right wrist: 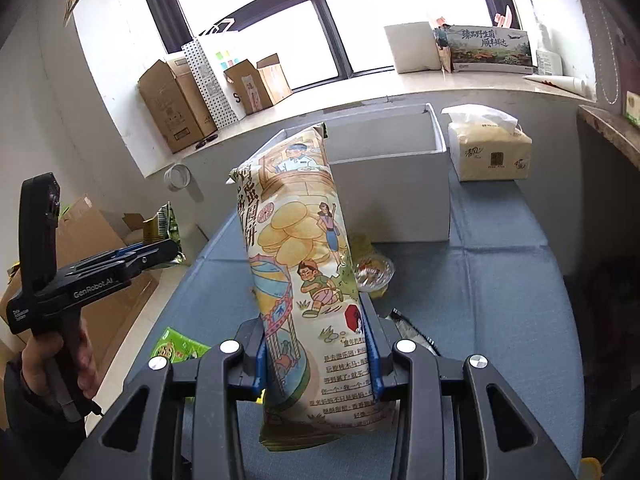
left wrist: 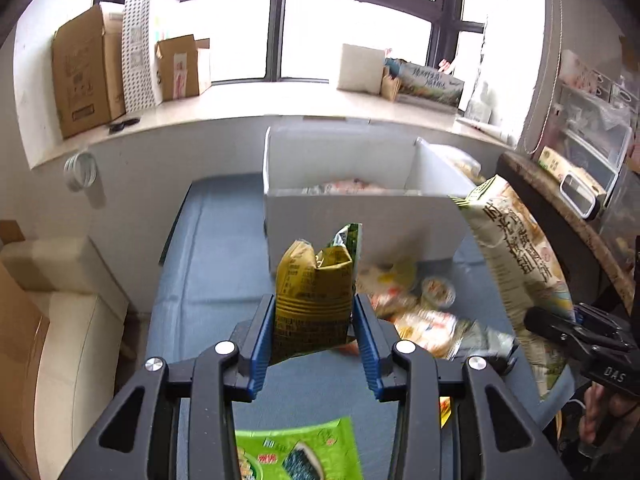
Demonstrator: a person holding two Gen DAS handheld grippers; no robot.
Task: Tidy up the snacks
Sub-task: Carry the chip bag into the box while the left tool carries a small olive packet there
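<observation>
left wrist view shows my left gripper (left wrist: 314,322) squeezing a yellow-green snack bag (left wrist: 314,292) between its blue pads (left wrist: 262,340). the bag is crumpled and sticks up above the blue mat (left wrist: 208,264). behind it stands a white box (left wrist: 360,216) with some snacks inside. more snack packets (left wrist: 420,308) lie in a pile on the mat just in front of the box. a green seaweed packet (left wrist: 296,452) lies on the mat under my gripper.

right wrist view shows my right gripper (right wrist: 318,354) clamped tight on a tall egg biscuit bag (right wrist: 304,264) with cartoon pictures on it. the bag stands up in the air in front of the white box. a tissue pack (right wrist: 490,152) sits on the mat beside the box. a small round snack cup (right wrist: 374,272) lies on the mat behind the bag.
</observation>
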